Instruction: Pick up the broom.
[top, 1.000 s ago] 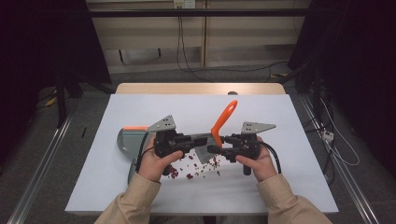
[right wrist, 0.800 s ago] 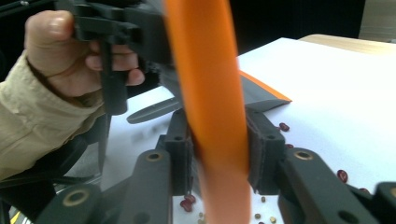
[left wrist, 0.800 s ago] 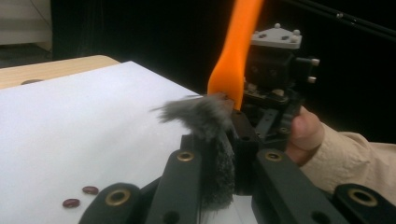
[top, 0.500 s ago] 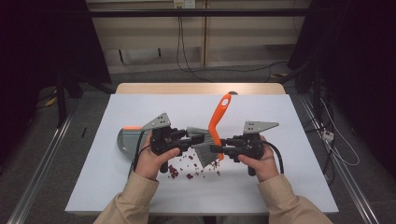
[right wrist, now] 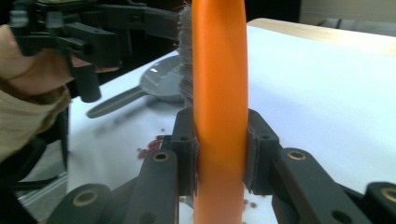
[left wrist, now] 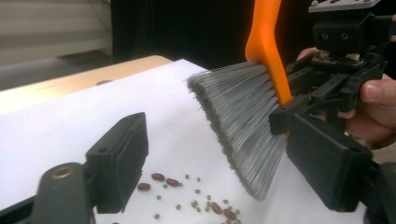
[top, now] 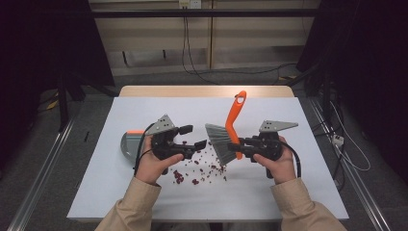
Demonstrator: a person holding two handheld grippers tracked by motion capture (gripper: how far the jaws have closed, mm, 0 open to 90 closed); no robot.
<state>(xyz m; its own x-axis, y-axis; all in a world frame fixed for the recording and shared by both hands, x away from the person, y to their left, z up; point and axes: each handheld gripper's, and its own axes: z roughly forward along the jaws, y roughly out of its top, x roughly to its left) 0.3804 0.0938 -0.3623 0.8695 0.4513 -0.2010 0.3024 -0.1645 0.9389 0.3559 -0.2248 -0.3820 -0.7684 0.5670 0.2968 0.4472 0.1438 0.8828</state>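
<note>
Fingers [left wrist: 116, 163] of the left gripper [top: 192, 136] had just been spreading and stood wide with nothing between them, the hand brush [top: 227, 136] having left them in the past second. It was now pinched by its orange handle in the right gripper [top: 239, 147], whose jaws were clamped narrow on the plastic, plain to see in the right gripper view. A handover, then: a second earlier the two grippers met at the brush, and now they sat apart with the grey bristles [left wrist: 238, 126] tilted just above the scattered beans [top: 199, 168] at the middle of the white table [top: 288, 192] (red ones mostly, a few small pale ones). That freed the left gripper, by my reading, to fetch the grey dustpan [top: 129, 144] lying just behind it. No brand, label or writing could be read anywhere, not on brush, dustpan or grippers.
</note>
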